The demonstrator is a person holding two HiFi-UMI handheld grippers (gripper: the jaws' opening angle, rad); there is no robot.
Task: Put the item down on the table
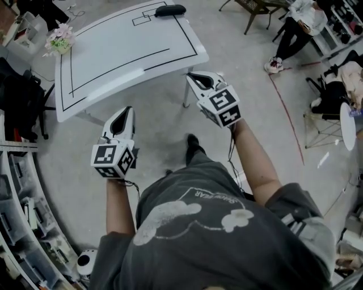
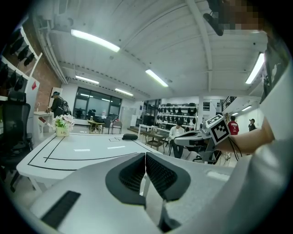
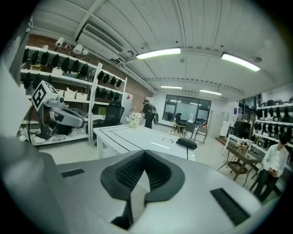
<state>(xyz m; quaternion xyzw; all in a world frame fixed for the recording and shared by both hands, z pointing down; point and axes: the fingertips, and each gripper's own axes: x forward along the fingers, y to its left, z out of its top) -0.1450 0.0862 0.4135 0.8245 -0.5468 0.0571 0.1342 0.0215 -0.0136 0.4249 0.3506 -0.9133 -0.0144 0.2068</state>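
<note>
A dark, oblong item lies on the far edge of the white table, which is marked with black lines. From the gripper views the same item rests flat on the tabletop, well away from both grippers. My left gripper hovers over the floor just short of the table's near edge. It is shut, its pads meet, and nothing is between them. My right gripper sits beside the table's near right corner, also shut and empty.
A small pot of flowers stands on the table's left corner. Shelving runs along the left, with a black chair near it. A seated person and a wooden chair are at the far right.
</note>
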